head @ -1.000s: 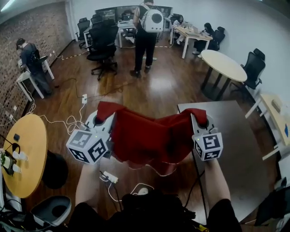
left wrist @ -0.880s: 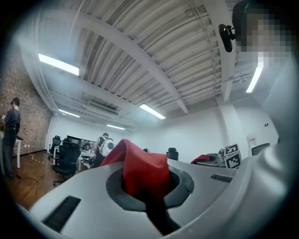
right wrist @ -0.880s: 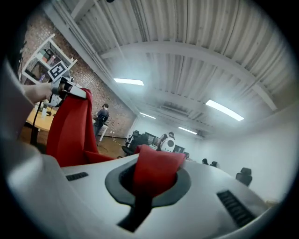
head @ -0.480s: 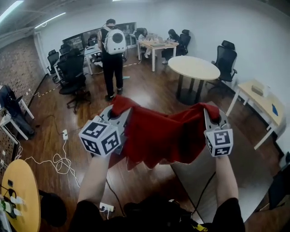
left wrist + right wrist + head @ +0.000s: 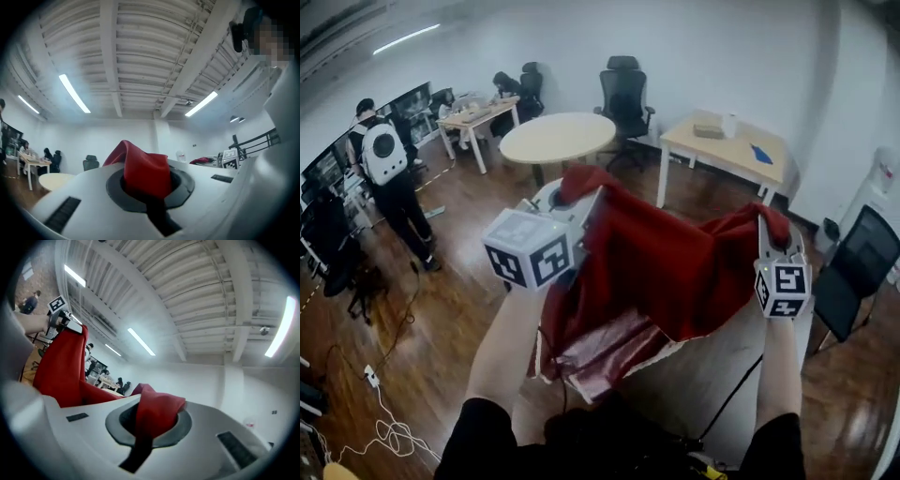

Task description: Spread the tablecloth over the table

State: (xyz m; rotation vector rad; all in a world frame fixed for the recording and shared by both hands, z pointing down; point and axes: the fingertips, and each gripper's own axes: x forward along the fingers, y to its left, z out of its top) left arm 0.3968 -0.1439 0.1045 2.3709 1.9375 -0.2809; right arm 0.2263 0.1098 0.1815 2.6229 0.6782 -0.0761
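Wood-floored office, head view: red tablecloth (image 5: pixel 675 262) hangs bunched above the grey table (image 5: pixel 722 375), strung between left gripper (image 5: pixel 584 199) and right gripper (image 5: pixel 773 230). Left gripper view: jaws clamped on a red corner. Right gripper view: jaws pinching cloth too.

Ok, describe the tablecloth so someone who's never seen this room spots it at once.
Find the grey table low in the head view, between the person's arms. Held up before it is the tablecloth, a corner pinched in the left tongs and another in the right tongs. It alone is deep red; the desks around are pale.
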